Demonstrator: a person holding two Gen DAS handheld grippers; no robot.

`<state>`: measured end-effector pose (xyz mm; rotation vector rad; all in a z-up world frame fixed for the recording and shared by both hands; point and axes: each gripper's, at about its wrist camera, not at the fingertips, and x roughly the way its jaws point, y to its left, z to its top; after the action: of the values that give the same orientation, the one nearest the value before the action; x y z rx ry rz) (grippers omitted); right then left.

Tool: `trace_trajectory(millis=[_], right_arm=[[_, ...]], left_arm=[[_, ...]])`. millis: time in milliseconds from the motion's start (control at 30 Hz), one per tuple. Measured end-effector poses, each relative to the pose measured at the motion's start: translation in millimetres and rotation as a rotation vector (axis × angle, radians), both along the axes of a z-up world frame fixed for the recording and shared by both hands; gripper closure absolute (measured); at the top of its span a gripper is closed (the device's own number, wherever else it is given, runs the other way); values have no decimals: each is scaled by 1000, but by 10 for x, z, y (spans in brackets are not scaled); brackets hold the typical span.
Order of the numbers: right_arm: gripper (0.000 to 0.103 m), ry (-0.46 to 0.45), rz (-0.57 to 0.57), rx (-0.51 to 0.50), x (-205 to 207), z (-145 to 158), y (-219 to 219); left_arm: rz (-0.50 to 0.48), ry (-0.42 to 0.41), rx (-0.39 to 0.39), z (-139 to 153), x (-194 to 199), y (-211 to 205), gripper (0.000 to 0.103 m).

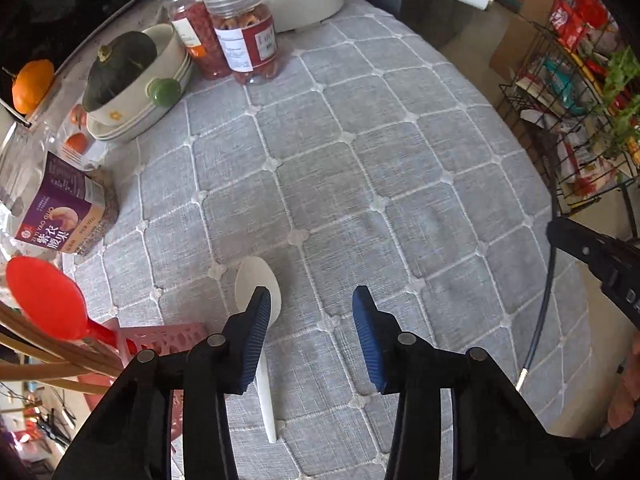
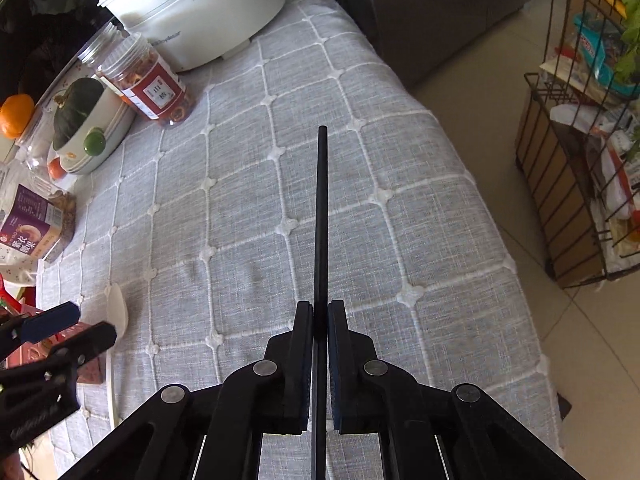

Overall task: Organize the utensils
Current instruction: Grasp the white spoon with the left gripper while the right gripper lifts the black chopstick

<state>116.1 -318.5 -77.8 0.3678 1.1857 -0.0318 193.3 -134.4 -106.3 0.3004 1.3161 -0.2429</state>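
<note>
A white spoon (image 1: pixel 258 286) lies on the grey quilted tablecloth (image 1: pixel 400 184), bowl away from me. My left gripper (image 1: pixel 314 320) hovers over it, open; its left finger (image 1: pixel 256 328) covers part of the spoon's neck and nothing is pressed between the pads. At the lower left a pink slotted basket (image 1: pixel 160 336) holds a red spoon (image 1: pixel 48 304) and wooden chopsticks (image 1: pixel 44 356). My right gripper (image 2: pixel 320 314) is shut on a black chopstick (image 2: pixel 322 200) that points straight ahead above the cloth. The white spoon (image 2: pixel 118 308) and left gripper (image 2: pixel 68 330) show at that view's left edge.
Along the table's far left stand two clear snack jars (image 1: pixel 244 36), stacked bowls with a dark green squash (image 1: pixel 132 80), a purple food packet (image 1: pixel 56 216), an orange (image 1: pixel 32 84) and a white electric pot (image 2: pixel 200 12). Beyond the table's right edge stands a wire rack (image 2: pixel 580 160) on tiled floor.
</note>
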Motion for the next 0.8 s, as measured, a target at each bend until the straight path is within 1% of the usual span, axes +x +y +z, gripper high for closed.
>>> trace_trajectory(millis=[67,133,300,467,600,633,667,700,733,800], right_arm=[[99,-8,9,8,1,28,13],[99,-15,18,16,-1,50,38],[99,-22,44,29,13,76,104],[99,-25,55,38,20,82,145],[99,-24,52,35,15,79,151],[99,-23,49,35,15,78,149],[99,-23,48,37,16,79,145],[99,-24,46,38,15,83,142],[99,-26,45,37,12,90,140],[99,-33,40,33,-1,108,139]], left_arm=[[23,5,51,-130,90,24,63],[49,5,94,-246,168,45,64],[76,6,127,-406,270,77,63],[113,40,122,-514,356,136,63],[126,44,99,-535,377,206,63],[127,43,93,-536,368,216,65],[125,45,86,-537,357,219,75],[121,49,79,-540,348,222,82],[117,50,77,-544,331,217,92],[100,33,95,-528,291,191,98]])
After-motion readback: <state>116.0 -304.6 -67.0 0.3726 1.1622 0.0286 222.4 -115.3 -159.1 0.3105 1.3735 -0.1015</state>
